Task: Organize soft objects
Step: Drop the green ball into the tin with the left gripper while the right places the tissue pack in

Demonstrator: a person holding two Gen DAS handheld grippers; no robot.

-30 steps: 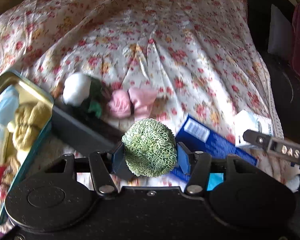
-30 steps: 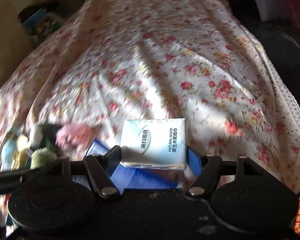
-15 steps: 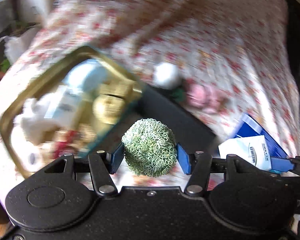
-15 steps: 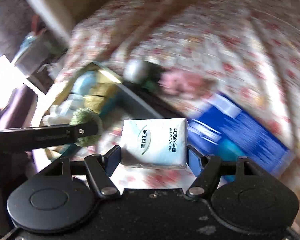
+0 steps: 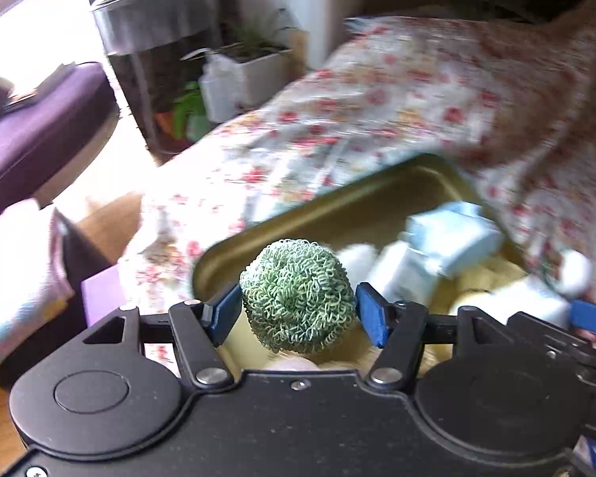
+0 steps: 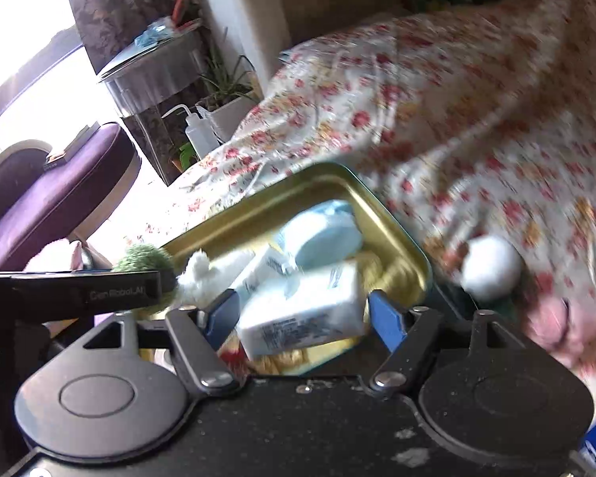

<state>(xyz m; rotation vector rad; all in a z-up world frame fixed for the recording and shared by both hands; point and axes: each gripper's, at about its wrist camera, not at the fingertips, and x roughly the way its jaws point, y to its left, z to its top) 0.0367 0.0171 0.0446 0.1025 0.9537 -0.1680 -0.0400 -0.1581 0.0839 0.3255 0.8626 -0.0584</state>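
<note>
— Left gripper (image 5: 298, 312)?
— Held level above the near left corner of the gold tin (image 5: 337, 214), pointing across it toward the floral bedspread (image 5: 377, 119). Also seen side-on from the right wrist view, at the tin's left edge.
— Holding anything?
— Pinching the green curly ball (image 5: 298, 296) between both blue pads (image 5: 224, 314), each pad touching a side of it. Carried in the air above the tin's rim, not resting inside.
— Right gripper (image 6: 302, 314)?
— Just beside the left one, to its right, tilted down over the near side of the tin.
— Closed?
— Spread a little wider than the white tissue pack (image 6: 302, 310) sitting between the pads. Right pad clearly off the pack; left pad close to it, contact hard to judge through the blur. So: jaws parted, not squeezing.
— And the pack?
— Tilted, lying on the pile inside the tin, against other pale packs and a light blue soft bundle (image 6: 322, 234).
— Anything else in there?
— A white fluffy piece (image 6: 206, 274) at the left, yellow soft things underneath, too blurred to name.
— Outside the tin?
— A white ball (image 6: 490, 266) on the bedspread just past the tin's right edge, and something pink (image 6: 552, 318) near it. Beyond the bed, a purple chair (image 6: 51, 194) and a potted plant (image 6: 226, 99).
</note>
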